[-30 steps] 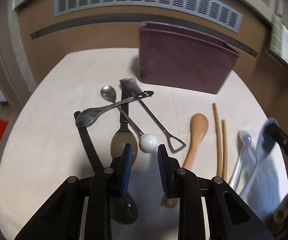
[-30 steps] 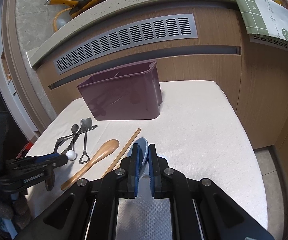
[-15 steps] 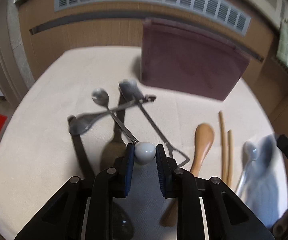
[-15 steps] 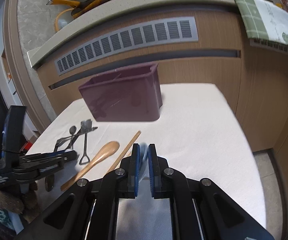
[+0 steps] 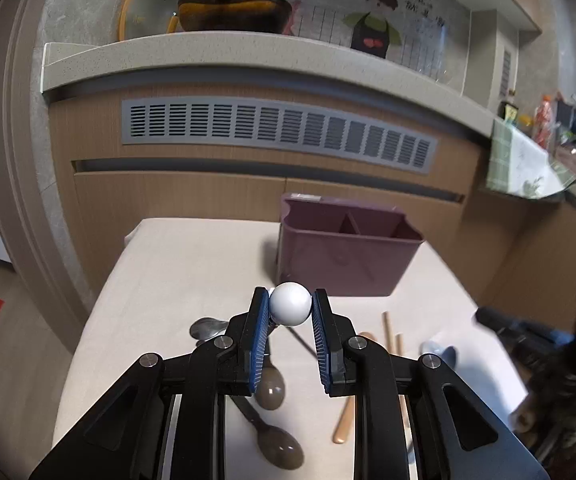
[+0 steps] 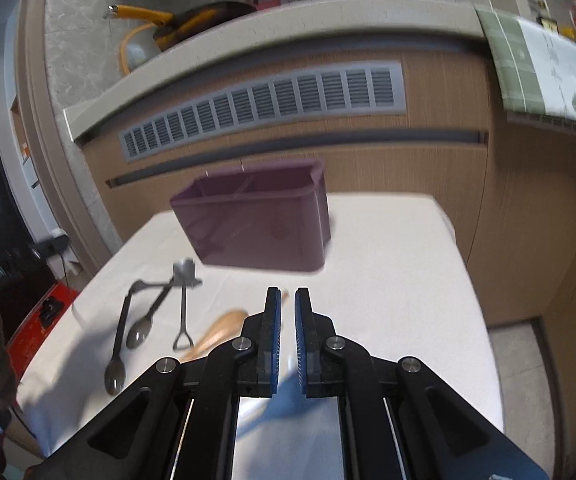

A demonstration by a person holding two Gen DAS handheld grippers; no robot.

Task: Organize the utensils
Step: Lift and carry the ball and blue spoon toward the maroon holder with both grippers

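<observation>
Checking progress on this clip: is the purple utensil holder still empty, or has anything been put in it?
Apparently empty. The left wrist view looks into the purple utensil holder: only its divider and bare inner walls show, though the compartment floors are hidden. The white-ball utensil sits in the left gripper.

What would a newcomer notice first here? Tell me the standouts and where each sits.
First, the white ball pinched between the blue pads of the left gripper, front and centre in the left wrist view, lifted above the table. Behind it, the purple utensil bin stands at the far side of the white table, its dividers showing. In the right wrist view, dark metal spoons lie crossed to the left of the right gripper.
</observation>
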